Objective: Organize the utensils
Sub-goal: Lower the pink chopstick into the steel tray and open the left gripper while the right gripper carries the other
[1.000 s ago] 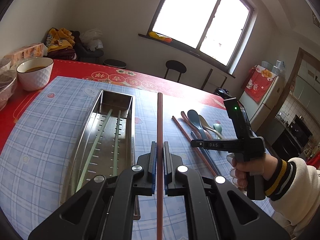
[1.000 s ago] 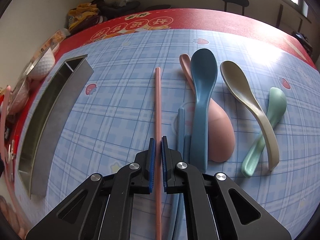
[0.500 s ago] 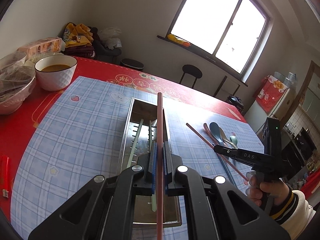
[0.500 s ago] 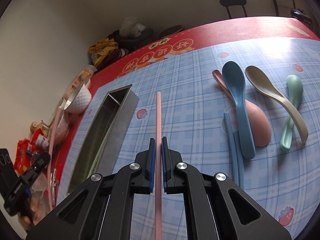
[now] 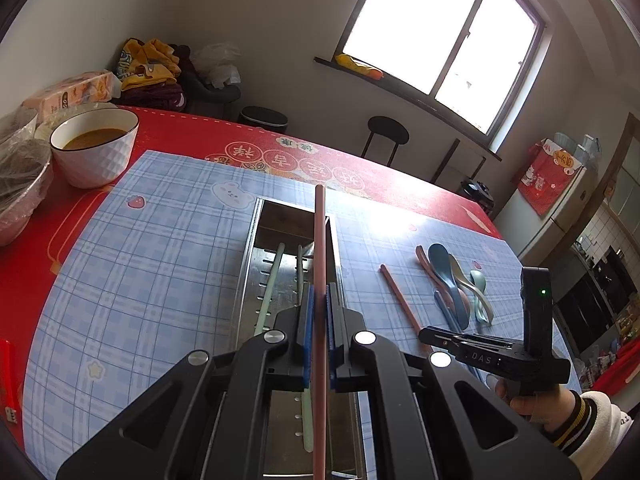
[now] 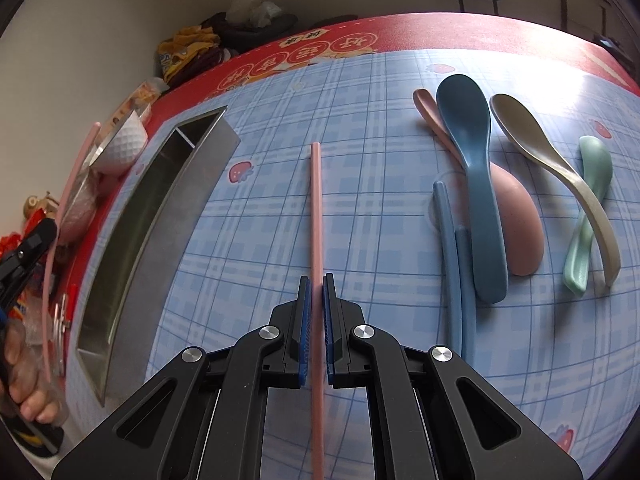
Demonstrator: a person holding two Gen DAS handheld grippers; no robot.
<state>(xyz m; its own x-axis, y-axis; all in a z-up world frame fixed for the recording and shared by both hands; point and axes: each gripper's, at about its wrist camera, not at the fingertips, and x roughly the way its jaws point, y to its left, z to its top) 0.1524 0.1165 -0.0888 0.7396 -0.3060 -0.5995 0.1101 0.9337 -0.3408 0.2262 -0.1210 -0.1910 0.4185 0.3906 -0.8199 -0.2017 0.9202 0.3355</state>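
Note:
My left gripper (image 5: 318,294) is shut on a pink chopstick (image 5: 320,248) and holds it lengthwise above the right side of the steel utensil tray (image 5: 246,280), which holds two pale green chopsticks (image 5: 270,284). My right gripper (image 6: 316,284) is shut on a second pink chopstick (image 6: 316,200) over the blue checked mat. To its right lie two blue chopsticks (image 6: 452,248), a blue spoon (image 6: 472,152), a pink spoon (image 6: 516,220), a beige spoon (image 6: 552,160) and a green spoon (image 6: 588,208). The right gripper also shows in the left wrist view (image 5: 424,334).
A white bowl of brown soup (image 5: 94,152) and wrapped bowls (image 5: 16,184) stand at the table's far left on the red cloth. A stool (image 5: 386,136) and a bin (image 5: 264,120) stand beyond the table.
My left gripper has carried its pink chopstick from right of the tray to over the tray. My right gripper stays shut on its chopstick and its view has tilted back down toward the mat.

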